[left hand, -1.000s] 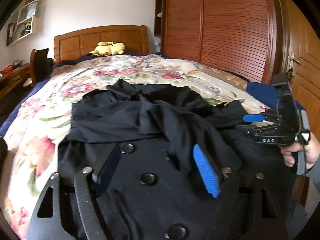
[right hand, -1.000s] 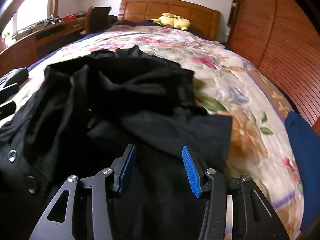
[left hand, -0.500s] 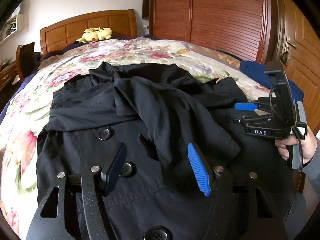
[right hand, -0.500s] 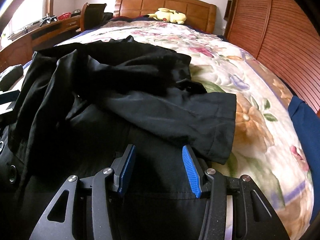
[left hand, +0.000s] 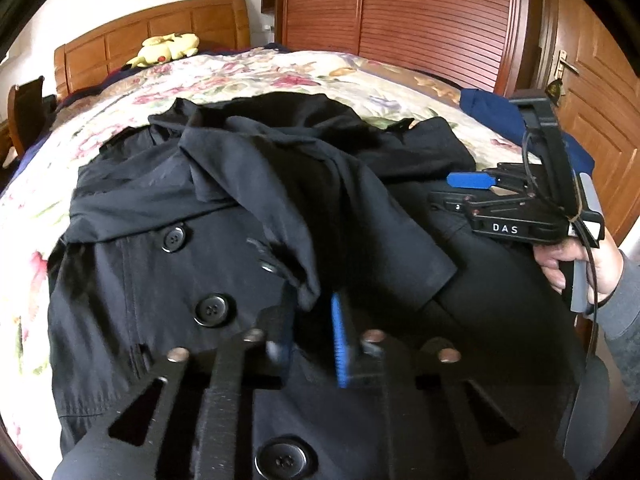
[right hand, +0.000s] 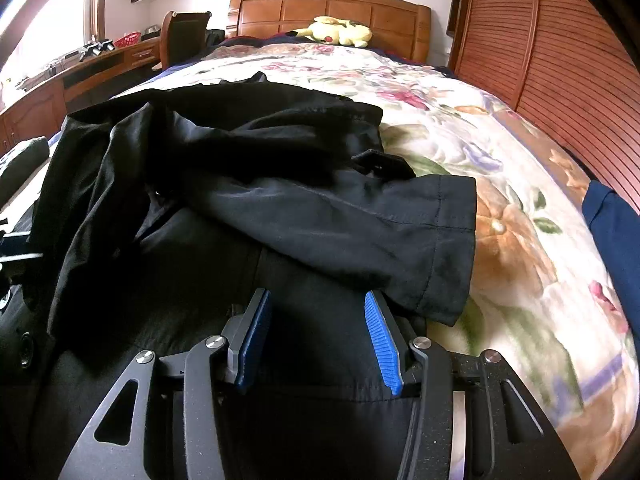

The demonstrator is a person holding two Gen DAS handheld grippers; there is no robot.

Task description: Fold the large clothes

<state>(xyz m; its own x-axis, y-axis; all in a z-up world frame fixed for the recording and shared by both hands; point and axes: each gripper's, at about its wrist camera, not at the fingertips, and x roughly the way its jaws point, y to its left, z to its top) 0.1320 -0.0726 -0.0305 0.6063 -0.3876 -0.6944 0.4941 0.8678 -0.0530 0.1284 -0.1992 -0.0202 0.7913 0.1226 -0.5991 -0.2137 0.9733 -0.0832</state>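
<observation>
a black coat (left hand: 248, 208) lies spread and rumpled on a floral bedspread (left hand: 48, 184), buttons (left hand: 212, 310) facing up, one sleeve (right hand: 360, 232) thrown across its front with the cuff toward the bed's right edge. toward the headboard (right hand: 328, 8) a yellow plush toy (left hand: 168, 48) rests.

low in the left wrist view, the left gripper (left hand: 312, 332) sits on the coat's front; its jaws have just been closing, and its blue pads are now drawn near together with a fold of the dark fabric's edge between them, though the blur hides how firmly they pinch.

further right, the right gripper (right hand: 316, 340), held by a hand (left hand: 568, 264) in a grey sleeve (left hand: 624, 320), hangs over the coat near the cuff. its fingers (right hand: 380, 344) stand apart, touching no cloth that can be made out. a blue garment (right hand: 616, 232) lies at the bed's right edge.
</observation>
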